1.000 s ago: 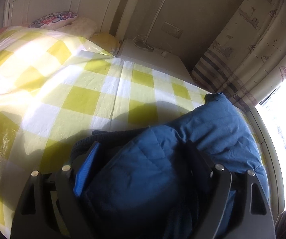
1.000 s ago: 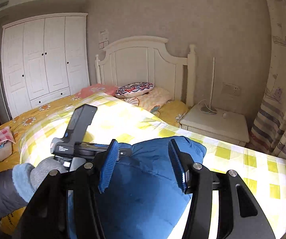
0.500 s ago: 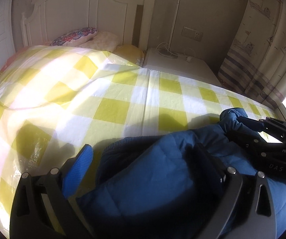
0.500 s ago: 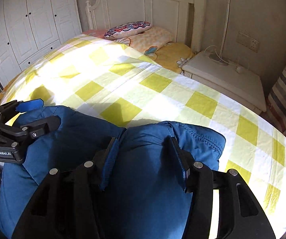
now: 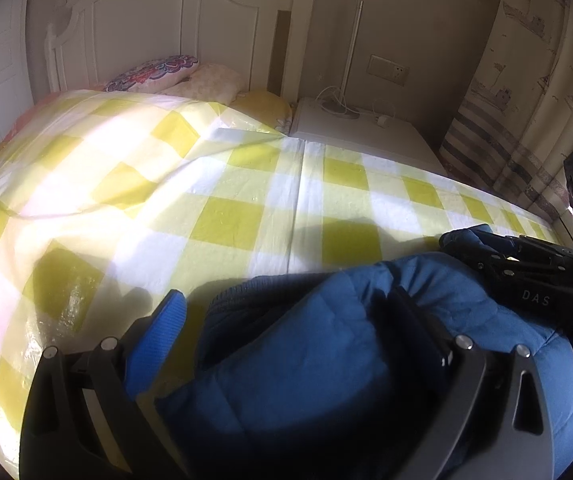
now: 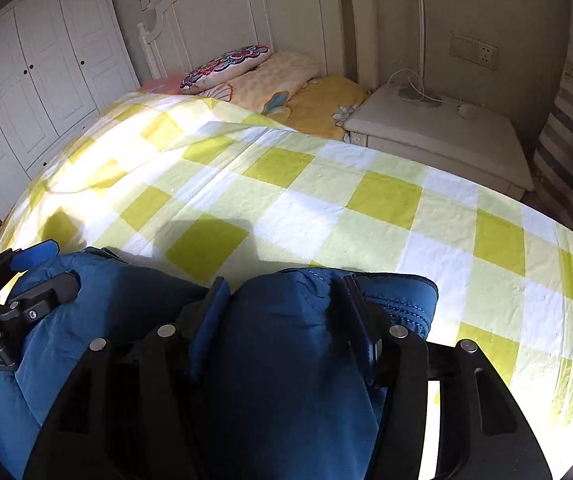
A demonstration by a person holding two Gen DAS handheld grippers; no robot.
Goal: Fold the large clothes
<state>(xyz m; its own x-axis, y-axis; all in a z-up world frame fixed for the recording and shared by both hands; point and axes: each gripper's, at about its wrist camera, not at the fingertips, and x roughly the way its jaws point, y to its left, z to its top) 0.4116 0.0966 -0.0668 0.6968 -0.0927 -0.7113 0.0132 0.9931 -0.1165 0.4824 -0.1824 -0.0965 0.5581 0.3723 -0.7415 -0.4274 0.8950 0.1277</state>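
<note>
Bed [image 6: 326, 200]: fills most of the room in front of me, white headboard at the far end, sun falling in bright patches across it.
Cover [image 5: 226, 200]: a yellow-and-white check sheet spread flat over the bed, with a few creases on the far left side.
Wardrobe [image 6: 38, 80]: white panelled doors along the left wall, beyond the bed.
Curtain [image 5: 526, 100]: pale, printed with small ships and stripes, hanging on the right side.
Jacket [image 6: 286, 360]: a large blue padded garment, bunched at the near edge of the bed on top of the check sheet, between the two tools.
Nightstand [image 6: 446, 136]: white, just beside the head of the bed, with a lamp base and a cable on top.
Pillows [image 6: 230, 64]: a patterned one stacked with paler ones against the headboard.
Right gripper [image 6: 286, 304]: jaws about half apart, both pads pressed into a thick fold of the jacket at its right end, holding it.
Left gripper [image 5: 290, 308]: jaws spread wide; the blue pad on the left stands clear of the cloth over the sheet, the jacket lies loose between the fingers, nothing clamped.
Wall socket [image 6: 474, 50]: on the wall above the nightstand.
</note>
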